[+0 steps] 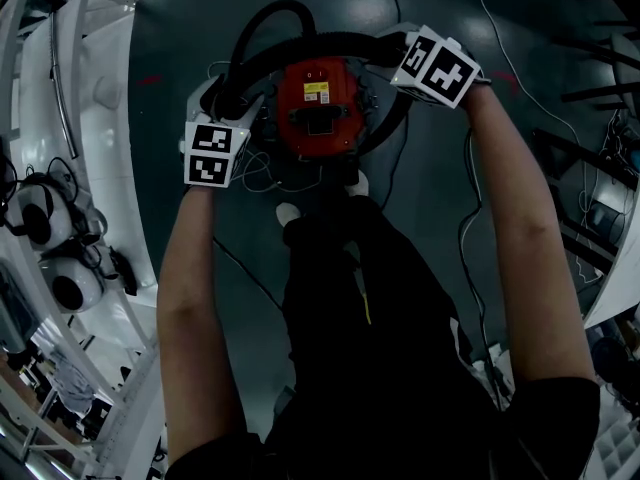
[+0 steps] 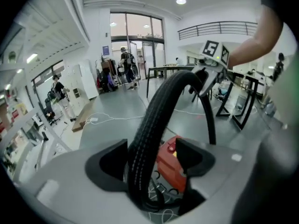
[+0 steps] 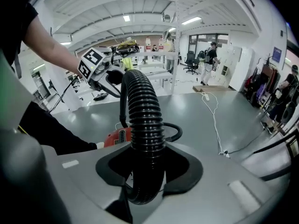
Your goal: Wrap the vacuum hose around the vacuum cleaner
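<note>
On the dark floor (image 1: 170,38) below the person's outstretched arms stands the red vacuum cleaner (image 1: 320,118). The black ribbed vacuum hose (image 1: 300,40) arches over its far side from one gripper to the other, with a further loop beyond. The right gripper (image 3: 148,164) has its jaws closed on the hose, which fills the gap between them. The left gripper (image 2: 150,157) has its jaws spread wide. The hose runs between them, close to one jaw and clear of the other, so nothing is gripped on that side. The step looks like a regrip ahead of the next turn of the wrap. To do it well, the right gripper should likely hold firm with some tension, so the curve already laid does not spring off the body. The left can then take a fresh bite farther along, square across the ribs. From there it can lead the hose low and snug round the housing, clear of the thin cords (image 1: 258,173) at the base.
</note>
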`<state>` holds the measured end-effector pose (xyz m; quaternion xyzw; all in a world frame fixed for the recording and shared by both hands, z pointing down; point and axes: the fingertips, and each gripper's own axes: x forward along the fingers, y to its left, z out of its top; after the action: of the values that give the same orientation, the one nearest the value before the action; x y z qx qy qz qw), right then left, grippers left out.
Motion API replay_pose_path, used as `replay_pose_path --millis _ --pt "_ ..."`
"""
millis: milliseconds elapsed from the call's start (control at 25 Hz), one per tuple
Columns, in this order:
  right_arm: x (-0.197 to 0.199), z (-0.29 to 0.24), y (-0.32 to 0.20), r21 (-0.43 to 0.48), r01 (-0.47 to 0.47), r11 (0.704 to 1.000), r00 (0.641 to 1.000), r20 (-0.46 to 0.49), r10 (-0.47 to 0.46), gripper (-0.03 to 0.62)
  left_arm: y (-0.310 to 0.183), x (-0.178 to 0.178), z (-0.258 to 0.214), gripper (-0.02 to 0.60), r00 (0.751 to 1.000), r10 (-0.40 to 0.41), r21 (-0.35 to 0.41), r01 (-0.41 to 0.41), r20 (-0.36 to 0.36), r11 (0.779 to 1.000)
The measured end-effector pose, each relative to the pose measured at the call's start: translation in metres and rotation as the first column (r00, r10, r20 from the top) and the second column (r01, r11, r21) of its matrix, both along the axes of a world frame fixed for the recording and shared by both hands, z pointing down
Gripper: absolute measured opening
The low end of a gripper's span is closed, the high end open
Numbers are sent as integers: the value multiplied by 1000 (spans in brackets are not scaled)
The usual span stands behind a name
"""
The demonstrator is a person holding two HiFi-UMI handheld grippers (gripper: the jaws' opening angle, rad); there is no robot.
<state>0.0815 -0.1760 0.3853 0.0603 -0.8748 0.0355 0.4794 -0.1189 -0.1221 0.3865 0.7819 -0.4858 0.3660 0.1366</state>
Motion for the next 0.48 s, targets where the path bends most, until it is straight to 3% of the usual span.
replay_pose_path --millis 120,280,400,480 --pt "-7 4 5 -19 26 999 1000 -5 -26 161 -11 38 -15 318 991 130 45 -131 25 990" --pt "-20 8 16 -43 71 997 997 -6 -71 161 -23 87 -29 311 951 291 74 -299 101 951" --pt "-30 8 23 -52 97 994 995 12 -97 161 -32 111 -22 311 910 384 27 -393 158 919" --pt "-32 7 25 -63 103 993 994 25 -102 161 -39 116 -15 302 904 397 -14 -400 160 916"
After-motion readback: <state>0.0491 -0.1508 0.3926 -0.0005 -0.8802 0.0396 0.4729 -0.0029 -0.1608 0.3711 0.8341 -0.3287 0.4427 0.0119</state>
